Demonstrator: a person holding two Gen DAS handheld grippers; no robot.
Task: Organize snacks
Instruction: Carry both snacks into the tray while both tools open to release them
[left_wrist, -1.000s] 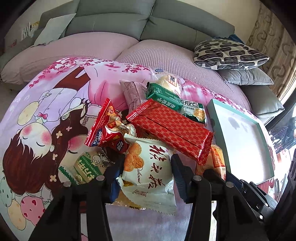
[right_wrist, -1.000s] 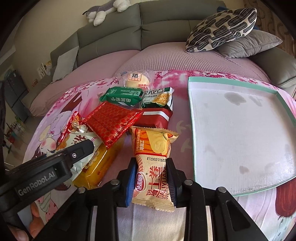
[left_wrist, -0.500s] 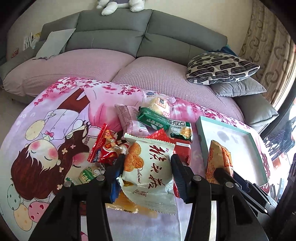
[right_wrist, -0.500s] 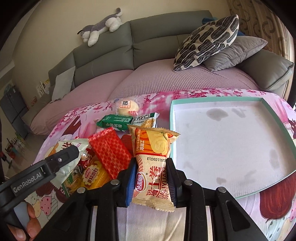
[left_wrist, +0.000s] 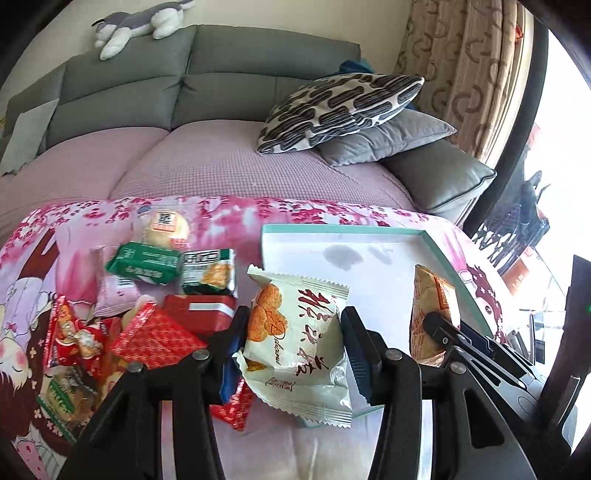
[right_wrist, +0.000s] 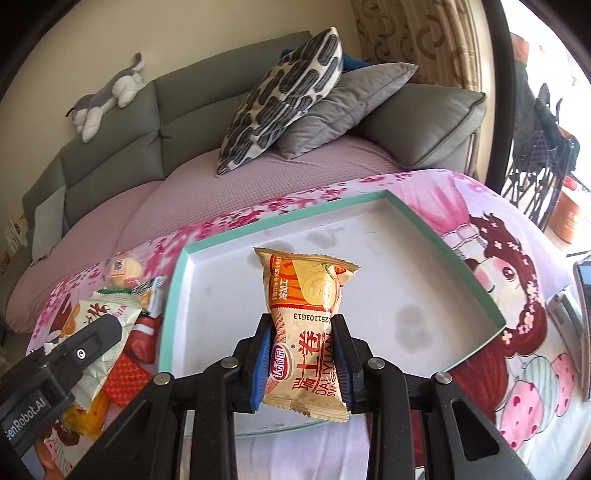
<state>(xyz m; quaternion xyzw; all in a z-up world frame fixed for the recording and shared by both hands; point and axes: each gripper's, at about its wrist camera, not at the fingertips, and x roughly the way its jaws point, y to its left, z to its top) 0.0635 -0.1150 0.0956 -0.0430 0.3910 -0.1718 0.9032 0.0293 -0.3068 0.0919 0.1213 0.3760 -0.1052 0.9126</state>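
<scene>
**Two puffy snack packets pinched and carried to the tray**

Left wrist view: the left hand-held gripper (left_wrist: 293, 341) pinches a white snack packet (left_wrist: 295, 343) across its middle, pads pressing the film in on both sides. The packet hangs over the near left corner of the teal-rimmed tray (left_wrist: 436, 242), beside the pile of snacks (left_wrist: 162, 295) left on the tabletop under its pink cartoon cloth (left_wrist: 33, 295). It looks light and air-filled, with slick, crinkly film; the pastry inside would probably crush under a hard squeeze. A hold across the belly, clear of the crimped end seams, seems safest.

Right wrist view: the right hand-held gripper (right_wrist: 303, 354) is pressed tight on an orange-and-tan snack packet (right_wrist: 306, 325), gripping its lower half, so the upper end stands free above the tray's white floor. This one is narrower and soft too, so it may swing or slip; the mid-body pinch suits it.
</scene>
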